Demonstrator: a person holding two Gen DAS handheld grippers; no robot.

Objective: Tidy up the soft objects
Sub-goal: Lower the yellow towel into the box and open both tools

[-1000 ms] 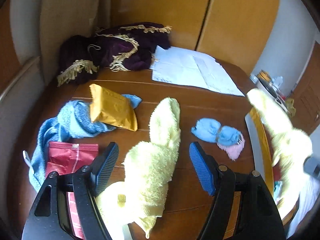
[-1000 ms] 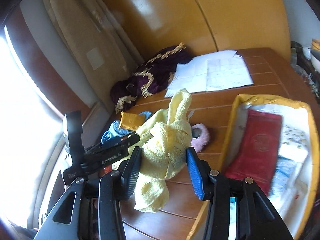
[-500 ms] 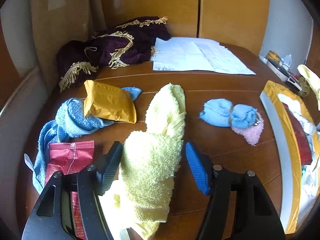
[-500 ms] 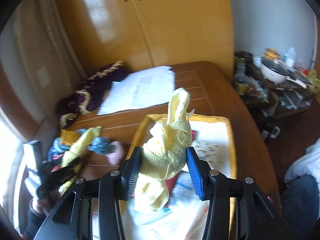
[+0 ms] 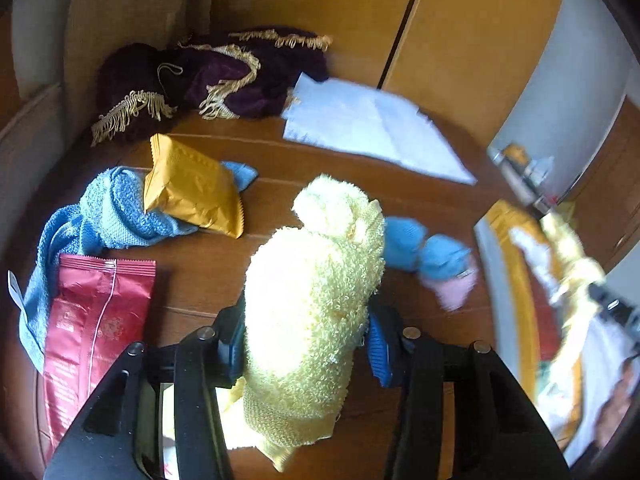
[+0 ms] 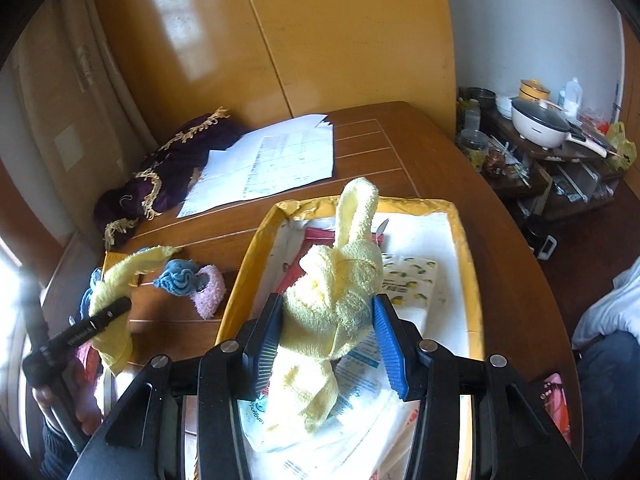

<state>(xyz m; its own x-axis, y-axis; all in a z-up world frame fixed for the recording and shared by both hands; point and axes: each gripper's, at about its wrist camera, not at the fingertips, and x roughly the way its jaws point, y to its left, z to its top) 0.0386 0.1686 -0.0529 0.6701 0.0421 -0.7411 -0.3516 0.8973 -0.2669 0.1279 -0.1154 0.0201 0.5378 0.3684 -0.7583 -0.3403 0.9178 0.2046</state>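
Observation:
My left gripper (image 5: 306, 330) is shut on a fluffy yellow towel (image 5: 312, 280), which bulges up between the blue pads and hangs below them over the wooden table. In the right wrist view my right gripper (image 6: 330, 322) is shut on a second, knotted yellow towel (image 6: 340, 280), held over the yellow-rimmed box (image 6: 464, 240). That view also shows the left gripper (image 6: 100, 320) at the left with its yellow towel (image 6: 120, 272) draped over it. A blue and pink fuzzy bundle (image 5: 428, 252) (image 6: 188, 280) lies on the table between the two grippers.
A blue towel (image 5: 112, 208), a gold packet (image 5: 192, 188) and a red packet (image 5: 88, 320) lie at the left. A purple fringed cloth (image 5: 224, 76) and white papers (image 6: 272, 164) sit at the back. The box holds packets and papers. A cluttered side shelf (image 6: 540, 124) stands beyond the table.
My left gripper has closed on the yellow towel and raised it off the table. The right gripper has swung its towel from over the table to over the box.

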